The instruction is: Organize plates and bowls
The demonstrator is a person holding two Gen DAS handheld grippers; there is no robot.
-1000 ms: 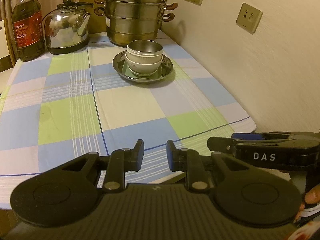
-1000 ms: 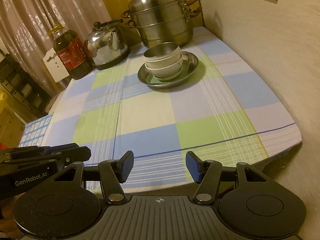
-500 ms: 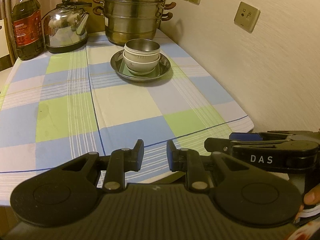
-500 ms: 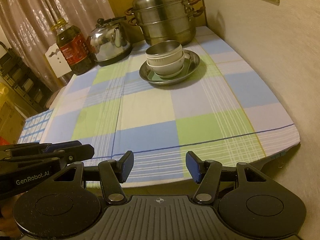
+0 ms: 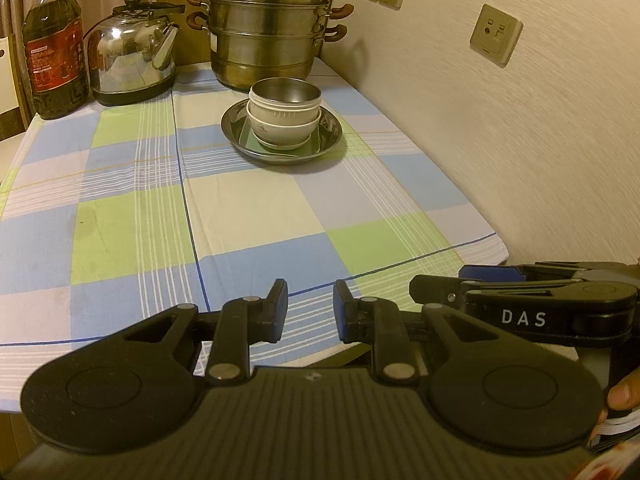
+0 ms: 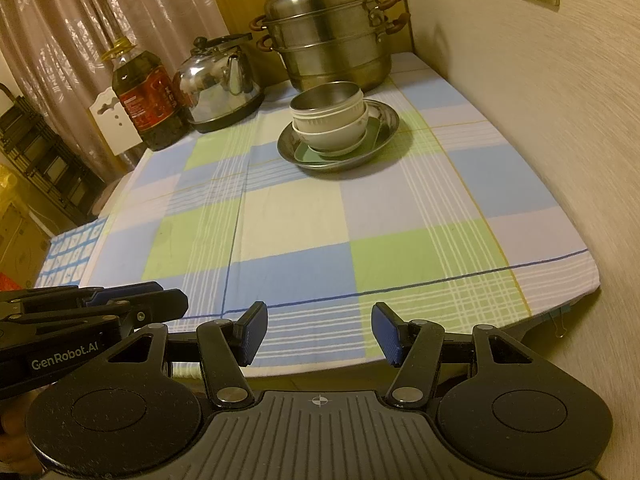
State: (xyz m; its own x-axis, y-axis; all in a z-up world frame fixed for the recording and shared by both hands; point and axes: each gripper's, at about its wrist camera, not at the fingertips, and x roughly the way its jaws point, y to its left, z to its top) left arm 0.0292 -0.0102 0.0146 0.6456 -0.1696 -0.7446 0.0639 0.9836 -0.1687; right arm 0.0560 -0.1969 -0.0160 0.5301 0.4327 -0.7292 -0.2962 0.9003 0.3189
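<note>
A: Start with the biggest thing. What carries it all?

B: A desk (image 5: pixel 132 216) under a checked blue, green and cream cloth, its right edge against a pale textured wall. At the far edge stands a tall tiered steel steamer pot (image 5: pixel 268 24), with a shiny steel kettle (image 5: pixel 130 62) and a brown plastic oil bottle (image 5: pixel 52 52) toward the far left corner.

A: And the dishes?

B: Just in front of the pot, toward the far right corner, sits a round steel plate (image 6: pixel 384 136). On it lies a pale green square dish (image 6: pixel 308 154), then nested white ceramic bowls (image 6: pixel 340 130) topped by a small steel bowl (image 6: pixel 328 98). It looks like one tidy stack.

A: The tools?

B: Both hang off the near edge, well apart from the stack. The left tool (image 5: pixel 310 312) has a narrow gap between its pads and nothing in it. The right tool (image 6: pixel 319 334) stands wide and is equally empty.

A: So which step is this?

B: I'd judge either the very start or the finish; I cannot tell which. If work remains, the next move is a long reach to the far right corner, taking the steel bowl's rim from above without tipping the bowls beneath.
</note>
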